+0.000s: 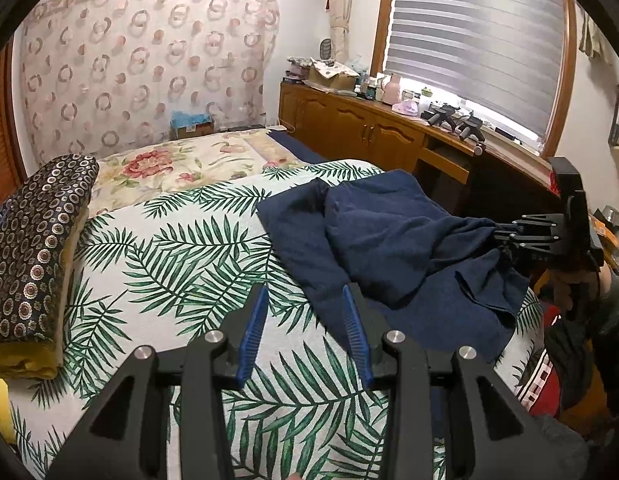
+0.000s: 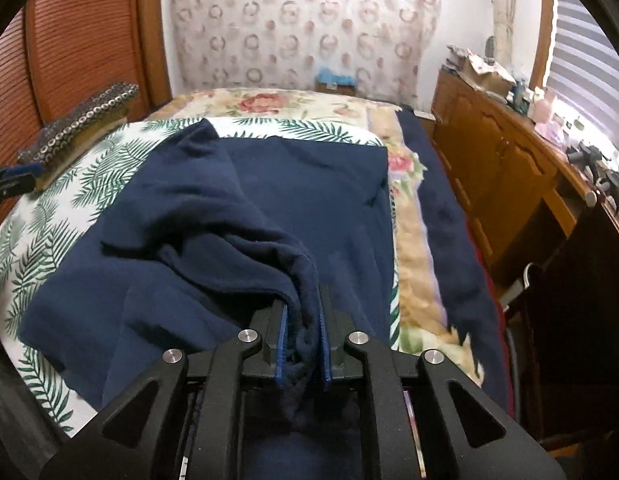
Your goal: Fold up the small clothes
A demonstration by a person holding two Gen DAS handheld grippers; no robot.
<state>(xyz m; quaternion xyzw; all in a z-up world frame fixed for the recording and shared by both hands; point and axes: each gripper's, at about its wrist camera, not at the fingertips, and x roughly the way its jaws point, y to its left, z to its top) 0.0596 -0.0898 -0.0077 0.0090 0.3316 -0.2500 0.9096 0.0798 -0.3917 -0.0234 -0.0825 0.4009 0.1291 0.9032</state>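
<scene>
Navy blue garment (image 2: 197,216), white bedspread (image 1: 181,248) with green palm fronds, black grippers' blue pads (image 1: 253,332)

Left gripper (image 1: 305,312): jaws apart, nothing between the blue pads, angled down. Right gripper (image 2: 302,334): jaws nearly together, pads clamped on a bunched fold of the navy garment (image 2: 245,208), pitched down; gloved hand behind it.

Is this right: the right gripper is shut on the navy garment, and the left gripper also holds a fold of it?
Not quite. The right gripper is shut on the navy garment, but the left wrist view shows the left gripper open over the leaf-print bedspread, holding nothing.
</scene>
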